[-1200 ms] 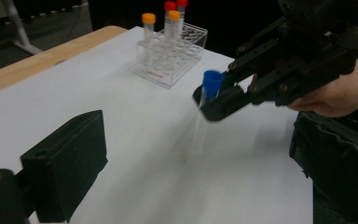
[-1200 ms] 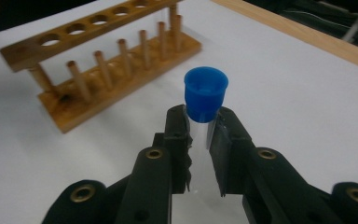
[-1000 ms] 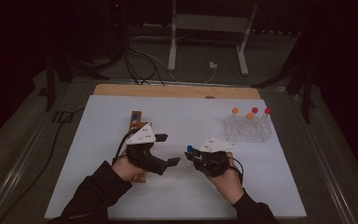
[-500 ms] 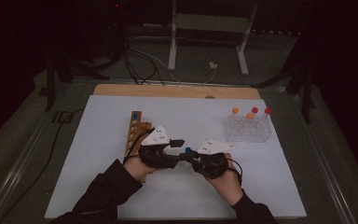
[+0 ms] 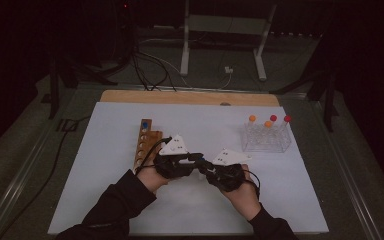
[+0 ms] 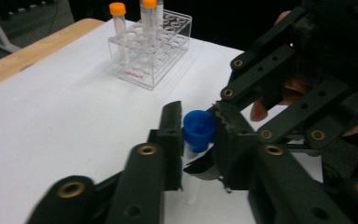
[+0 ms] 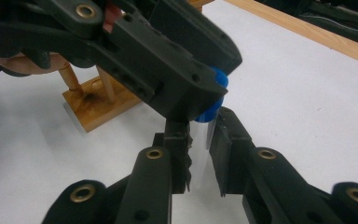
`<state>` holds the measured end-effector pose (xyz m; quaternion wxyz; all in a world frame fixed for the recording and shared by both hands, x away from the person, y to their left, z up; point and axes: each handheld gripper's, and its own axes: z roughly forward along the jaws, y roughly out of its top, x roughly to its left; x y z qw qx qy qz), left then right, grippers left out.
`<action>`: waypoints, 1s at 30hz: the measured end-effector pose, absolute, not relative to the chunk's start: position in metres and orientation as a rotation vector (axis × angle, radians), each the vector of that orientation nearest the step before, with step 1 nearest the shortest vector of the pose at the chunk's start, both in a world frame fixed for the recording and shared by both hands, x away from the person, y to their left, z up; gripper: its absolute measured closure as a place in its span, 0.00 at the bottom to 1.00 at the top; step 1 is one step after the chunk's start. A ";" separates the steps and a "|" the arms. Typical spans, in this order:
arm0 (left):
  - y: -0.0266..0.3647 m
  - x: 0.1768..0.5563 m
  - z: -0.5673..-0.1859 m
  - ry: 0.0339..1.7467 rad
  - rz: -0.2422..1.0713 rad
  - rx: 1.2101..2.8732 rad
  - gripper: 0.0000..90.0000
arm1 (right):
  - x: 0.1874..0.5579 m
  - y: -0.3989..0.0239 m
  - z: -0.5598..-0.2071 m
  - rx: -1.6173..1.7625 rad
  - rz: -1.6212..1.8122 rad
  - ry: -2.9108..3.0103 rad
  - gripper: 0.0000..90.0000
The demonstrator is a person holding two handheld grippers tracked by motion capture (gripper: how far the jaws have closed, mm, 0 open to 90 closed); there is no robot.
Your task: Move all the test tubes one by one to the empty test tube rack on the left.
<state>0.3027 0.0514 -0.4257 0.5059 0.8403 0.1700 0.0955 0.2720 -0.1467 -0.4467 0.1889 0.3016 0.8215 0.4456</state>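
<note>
At the centre of the left gripper view, the left gripper (image 6: 198, 140) has its two black jaws clamped on the round blue cap (image 6: 198, 128) of a clear plastic test tube (image 6: 192, 161); those jaws have just been closing, with the cap between them. In the right gripper view, the right gripper (image 7: 200, 149) has its jaws pressed together on the clear body of the same tube, just below the cap. In the high view both grippers meet at the lower middle of the frame, above the white table mat (image 5: 105, 200). Left of them stands a wooden peg rack (image 5: 144, 142). At the upper right sits a clear acrylic tube rack (image 5: 266, 137) holding orange-capped and red-capped tubes (image 5: 269, 126).
</note>
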 end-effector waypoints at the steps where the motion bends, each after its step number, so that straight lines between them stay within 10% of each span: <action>1: 0.051 0.302 -0.425 0.411 0.238 2.029 0.84 | 0.272 -0.147 -0.447 0.850 1.253 2.310 0.85; 8: 0.050 0.302 -0.423 0.414 0.263 2.030 0.85 | 0.273 -0.149 -0.447 0.849 1.274 2.304 0.84; 13: 0.058 0.306 -0.415 0.447 0.306 2.020 0.85 | 0.273 -0.150 -0.446 0.860 1.280 2.269 0.56; 30: 0.116 0.321 -0.380 0.569 0.444 1.964 0.85 | 0.275 -0.159 -0.439 0.921 1.343 2.176 0.06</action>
